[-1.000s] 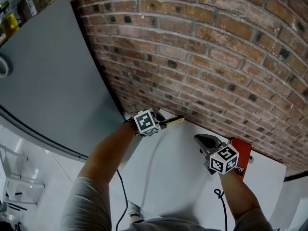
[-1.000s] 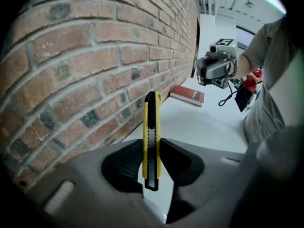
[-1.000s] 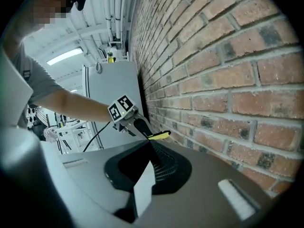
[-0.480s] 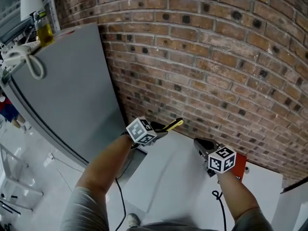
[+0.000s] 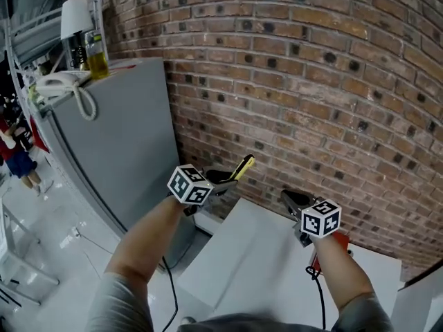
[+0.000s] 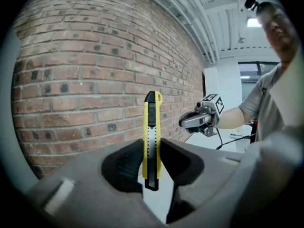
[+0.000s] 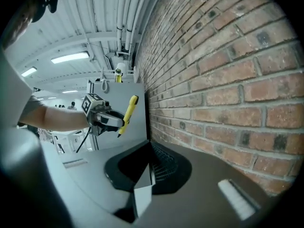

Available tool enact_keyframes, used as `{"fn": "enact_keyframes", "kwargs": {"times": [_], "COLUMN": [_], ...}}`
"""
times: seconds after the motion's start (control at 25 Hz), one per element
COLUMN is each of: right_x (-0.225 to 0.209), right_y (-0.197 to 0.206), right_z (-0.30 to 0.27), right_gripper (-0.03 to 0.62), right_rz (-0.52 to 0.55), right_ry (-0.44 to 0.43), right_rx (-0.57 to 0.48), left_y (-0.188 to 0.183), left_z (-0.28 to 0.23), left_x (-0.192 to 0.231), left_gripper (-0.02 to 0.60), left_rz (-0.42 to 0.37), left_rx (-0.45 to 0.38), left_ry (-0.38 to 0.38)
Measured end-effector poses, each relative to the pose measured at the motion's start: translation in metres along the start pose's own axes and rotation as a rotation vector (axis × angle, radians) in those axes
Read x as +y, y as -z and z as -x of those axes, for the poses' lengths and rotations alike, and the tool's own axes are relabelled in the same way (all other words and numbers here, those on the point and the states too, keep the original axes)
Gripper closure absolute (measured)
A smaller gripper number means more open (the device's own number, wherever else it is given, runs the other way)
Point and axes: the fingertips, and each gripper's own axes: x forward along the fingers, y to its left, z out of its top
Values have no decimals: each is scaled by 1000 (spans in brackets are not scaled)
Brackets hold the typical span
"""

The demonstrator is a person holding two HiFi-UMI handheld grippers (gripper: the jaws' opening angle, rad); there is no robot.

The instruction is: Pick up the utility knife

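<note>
The utility knife (image 5: 242, 166) is yellow with a black slider, and my left gripper (image 5: 225, 177) is shut on its lower half. It is held in the air in front of the brick wall, tip slanting up. In the left gripper view the knife (image 6: 152, 137) stands upright between the dark pads (image 6: 127, 163). The right gripper view shows the knife (image 7: 127, 112) off to the left. My right gripper (image 5: 289, 200) hovers over the white table (image 5: 256, 268), jaws together and nothing in them. From its own view the right gripper (image 7: 149, 175) points along the wall.
A brick wall (image 5: 311, 81) runs close behind both grippers. A tall grey cabinet (image 5: 118, 137) stands at the left, with a bottle of yellow liquid (image 5: 97, 50) and a white coiled cord (image 5: 66, 85) on top. A red object (image 5: 325, 251) lies on the table under my right hand.
Both grippers have risen off the table. The left one lifted the knife higher and tipped its point upward. The head view has swung up, showing the cabinet's top.
</note>
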Motion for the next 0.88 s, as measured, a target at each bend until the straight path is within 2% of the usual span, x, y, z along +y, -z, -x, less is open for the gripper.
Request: {"fn": "enact_keyframes", "kwargs": {"times": [0.2, 0.4, 0.64, 0.88], "right_x": [13, 21, 27, 31], "right_y": [-41, -85, -134, -164], "right_z": [4, 8, 12, 15], "right_gripper": [585, 585, 585, 585], "right_rz": [46, 48, 65, 57], "right_ry": [-4, -10, -4, -6], "right_rx": [-27, -63, -92, -117], "left_y": [-46, -89, -131, -163], "left_z": [38, 72, 109, 137], "left_x": [-5, -12, -20, -20], "left_gripper": [465, 465, 465, 465], "left_rz": [28, 51, 81, 132], "left_rx": [-135, -264, -413, -561], "left_ry": [-25, -34, -41, -43]}}
